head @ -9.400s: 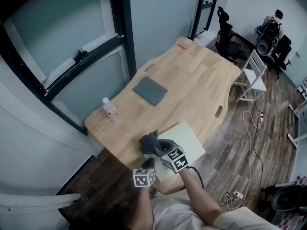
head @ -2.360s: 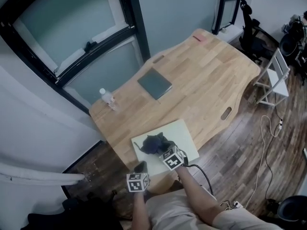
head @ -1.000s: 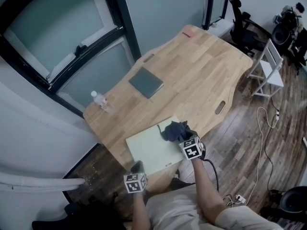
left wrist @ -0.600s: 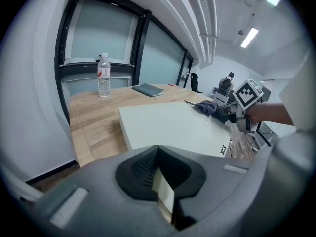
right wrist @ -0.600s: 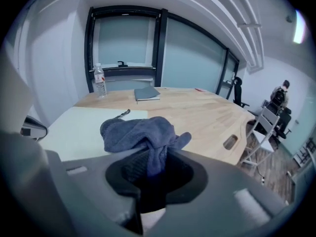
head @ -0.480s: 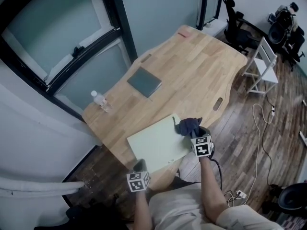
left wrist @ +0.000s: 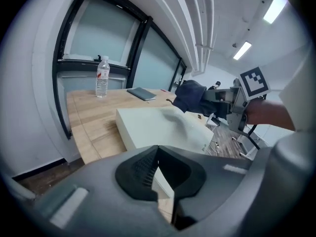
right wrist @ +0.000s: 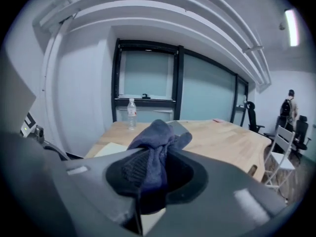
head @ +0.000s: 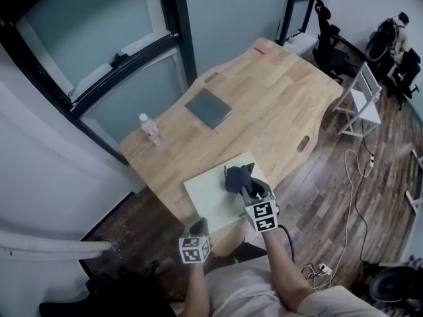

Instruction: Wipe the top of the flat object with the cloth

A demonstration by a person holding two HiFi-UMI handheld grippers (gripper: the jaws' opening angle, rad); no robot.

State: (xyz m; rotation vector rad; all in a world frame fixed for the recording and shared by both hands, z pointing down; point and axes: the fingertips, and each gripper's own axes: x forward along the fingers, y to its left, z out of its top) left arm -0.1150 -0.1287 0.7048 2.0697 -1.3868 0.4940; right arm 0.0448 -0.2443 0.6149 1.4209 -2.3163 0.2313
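Observation:
A pale flat board (head: 215, 195) lies at the near end of the wooden table (head: 264, 104). My right gripper (head: 246, 186) is shut on a bunched dark blue cloth (head: 237, 177), which rests on the board's far right part. In the right gripper view the cloth (right wrist: 156, 141) fills the shut jaws of that gripper (right wrist: 157, 157). My left gripper (head: 197, 226) sits at the board's near corner, shut with nothing between its fingers. In the left gripper view the board (left wrist: 163, 127) stretches ahead of this gripper (left wrist: 157, 153), with the cloth (left wrist: 190, 96) at its far end.
A water bottle (head: 151, 129) stands near the table's left edge, and a grey flat notebook (head: 208, 108) lies beyond it. A white chair (head: 362, 101), black office chairs and a person (head: 396, 32) are off to the right. Cables trail over the wood floor.
My right gripper has drawn the cloth back from the board's right edge toward its middle. The left gripper stays at the board's near corner.

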